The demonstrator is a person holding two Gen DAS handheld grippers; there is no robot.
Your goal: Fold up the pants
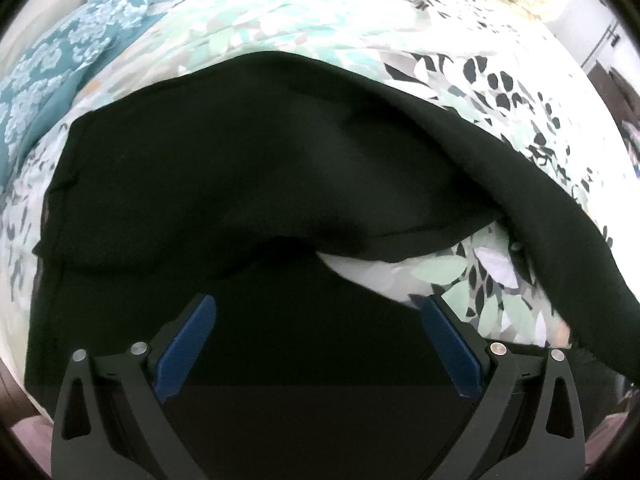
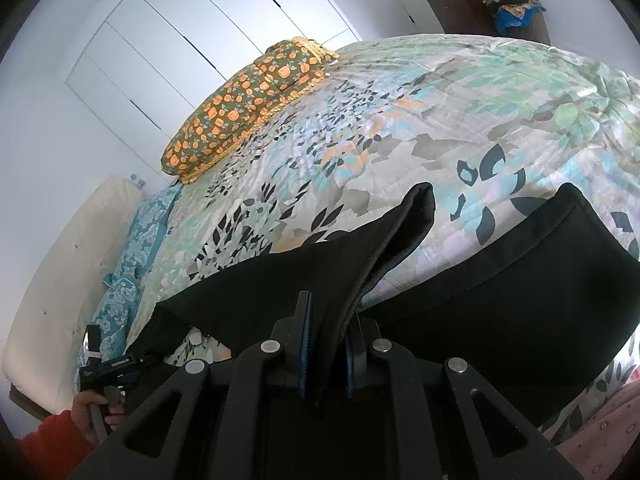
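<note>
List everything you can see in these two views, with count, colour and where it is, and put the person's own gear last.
black fabric pants: one, black, spread on the bed, one edge lifted
leaf-print bedspread: one, white with green, teal and black leaves, covering the bed
pumpkin-print pillow: one, olive with orange pumpkins, far side of the bed
teal floral cloth: one, teal and white, along the bed's edge
white wardrobe doors: several panels, white, behind the bed
dark wooden cabinet: one, brown, far corner, clothes piled on top
left gripper: one, black with blue pads, open above the pants
right gripper: one, black with blue pads, shut on the pants
hand: one, orange sleeve, holding the left gripper's handle
</note>
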